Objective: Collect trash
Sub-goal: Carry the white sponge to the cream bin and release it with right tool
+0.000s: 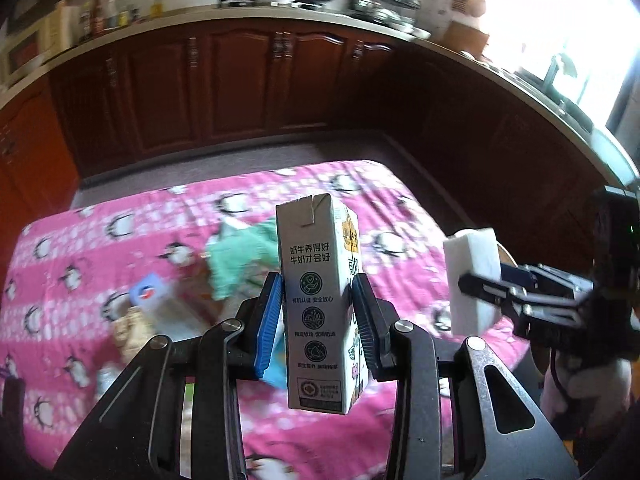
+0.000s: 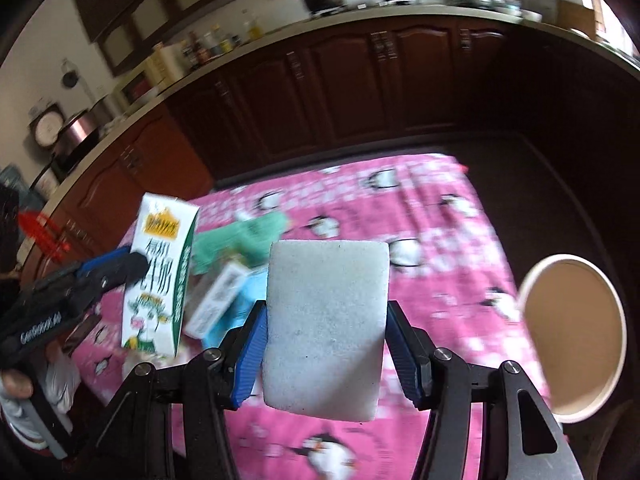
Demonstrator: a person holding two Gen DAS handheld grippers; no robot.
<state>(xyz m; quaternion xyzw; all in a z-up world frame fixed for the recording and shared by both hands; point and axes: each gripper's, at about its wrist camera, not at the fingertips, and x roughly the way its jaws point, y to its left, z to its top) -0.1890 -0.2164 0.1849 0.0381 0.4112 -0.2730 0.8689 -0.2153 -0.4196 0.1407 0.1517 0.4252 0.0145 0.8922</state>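
Note:
My left gripper (image 1: 320,312) is shut on an upright white milk carton (image 1: 316,300) and holds it above the pink penguin tablecloth (image 1: 80,264). The carton also shows at the left of the right wrist view (image 2: 158,276). My right gripper (image 2: 324,340) is shut on a white sponge block (image 2: 326,328), also held above the cloth. The sponge shows at the right of the left wrist view (image 1: 472,280). On the cloth lie a crumpled green wrapper (image 1: 236,256), a small blue-and-white box (image 1: 154,294) and other blurred trash.
A round tan paper container (image 2: 572,336) with a white rim stands off the table's right edge. Dark wooden cabinets (image 1: 240,80) and a counter with pots and bottles run behind the table. A bright window is at the far right.

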